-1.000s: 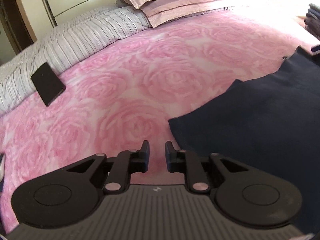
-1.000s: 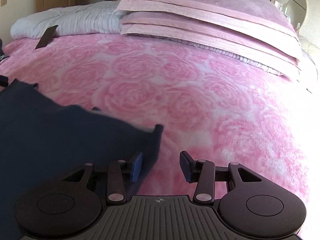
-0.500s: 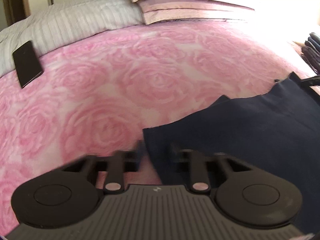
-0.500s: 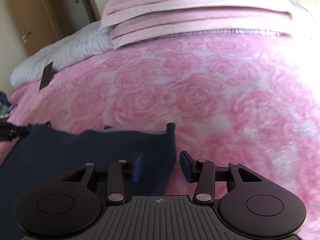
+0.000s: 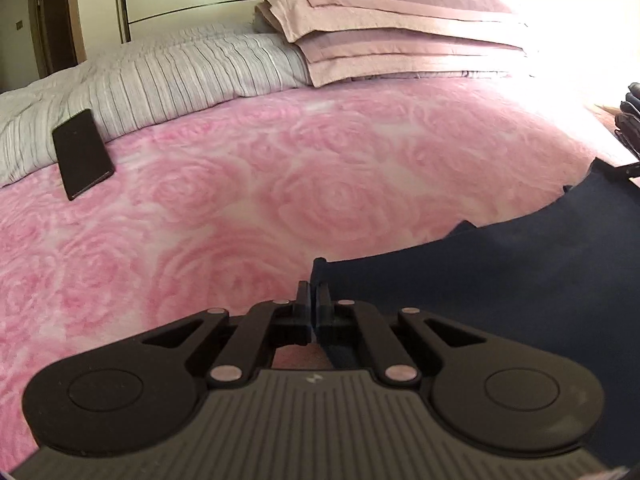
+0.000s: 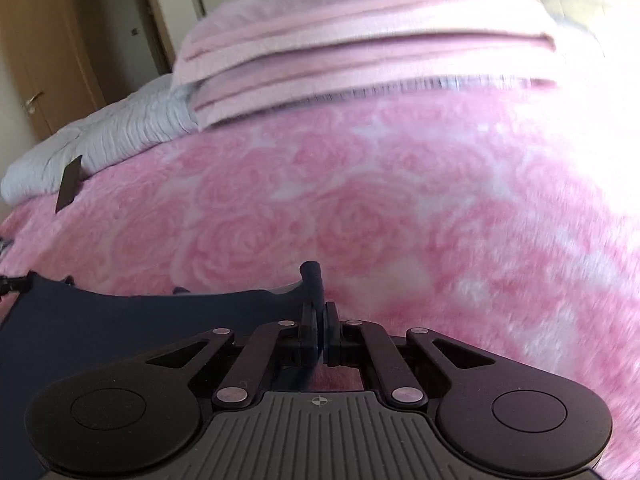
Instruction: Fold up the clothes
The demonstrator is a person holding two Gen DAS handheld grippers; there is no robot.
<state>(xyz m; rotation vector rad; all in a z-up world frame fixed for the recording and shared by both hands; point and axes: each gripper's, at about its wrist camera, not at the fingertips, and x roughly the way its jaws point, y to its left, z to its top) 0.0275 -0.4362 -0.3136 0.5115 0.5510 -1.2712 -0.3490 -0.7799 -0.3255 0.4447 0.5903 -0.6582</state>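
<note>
**Now both corners are pinched, and either one can slip**

Here the dark blue garment (image 5: 520, 288) lies flat on the pink rose blanket (image 5: 280, 184) of the bed, on the side of the blanket farthest from the stacked pillows (image 5: 392, 36). The left tongs (image 5: 313, 298) are closed on its one near corner, and a small tuft of cloth pokes up just past the tips. The right tongs (image 6: 319, 320) are clamped on the other near corner, with a rolled nub of fabric (image 6: 312, 276) standing above them.

The risks, as I judge them:

- **A thin grip.** Each pair of tongs holds only the very edge. A quick lift could pull a corner free, and the garment would drop back on the blanket in a heap.
- **A bunched corner.** The cloth in the right tongs looks rolled rather than flat. That twist may be carried into the fold and leave a crooked edge.
- **Drag on the blanket.** The blanket is fluffy and probably grips the cloth. Pulling low across it could wrinkle the garment or ruck up the blanket itself.
- **Uneven hands.** If one side rises faster than the other, the fold line will run askew.

The phone (image 5: 82, 152), leaning on the striped quilt (image 5: 180, 68) beside the pillows, sits well apart from the garment and looks safe.
</note>
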